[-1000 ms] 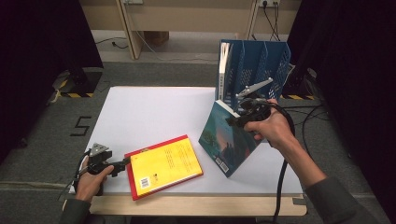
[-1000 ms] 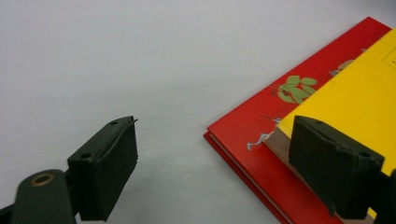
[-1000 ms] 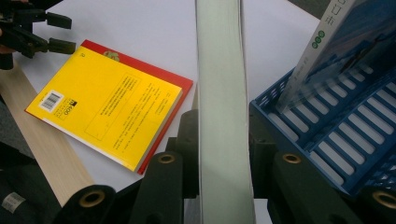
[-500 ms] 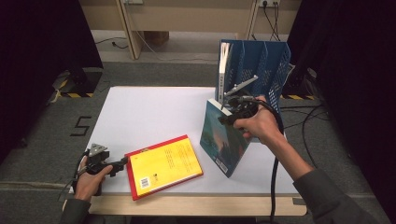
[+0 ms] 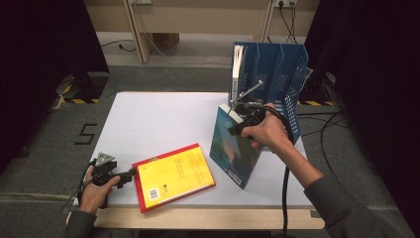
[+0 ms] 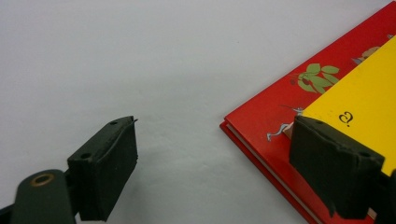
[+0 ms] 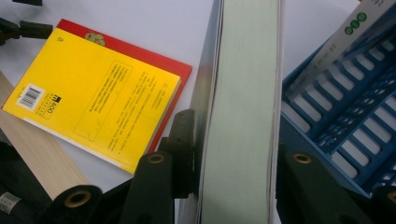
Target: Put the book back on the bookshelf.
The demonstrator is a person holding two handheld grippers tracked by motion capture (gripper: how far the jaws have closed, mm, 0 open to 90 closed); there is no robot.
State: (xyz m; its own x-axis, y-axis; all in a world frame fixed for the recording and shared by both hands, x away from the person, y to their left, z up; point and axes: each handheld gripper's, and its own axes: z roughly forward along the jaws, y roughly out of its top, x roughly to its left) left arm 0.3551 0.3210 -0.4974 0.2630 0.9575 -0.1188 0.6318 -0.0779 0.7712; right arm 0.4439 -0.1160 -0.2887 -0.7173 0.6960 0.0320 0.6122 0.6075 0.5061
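Note:
A teal-covered book (image 5: 232,148) stands on its lower edge on the white table (image 5: 158,119), just in front of the blue file rack (image 5: 277,74). My right gripper (image 5: 238,125) holds its top edge. In the right gripper view the thick page block (image 7: 238,116) sits between the jaws of that gripper (image 7: 233,144), whose pads still touch both covers, though the jaws have just been opening a little. A yellow and red book (image 5: 173,176) lies flat near the front edge. My left gripper (image 5: 130,173) stands open at its left corner (image 6: 364,93), one jaw above the cover.
The blue file rack (image 7: 345,107) stands upright at the table's back right, with a white book (image 5: 238,64) in its leftmost slot. A wooden strip (image 5: 198,218) runs along the table's front edge. Cables trail off the right side.
My right hand has moved a little to the left with the teal book's top, bringing the book more upright. The left gripper and the yellow book have not moved.

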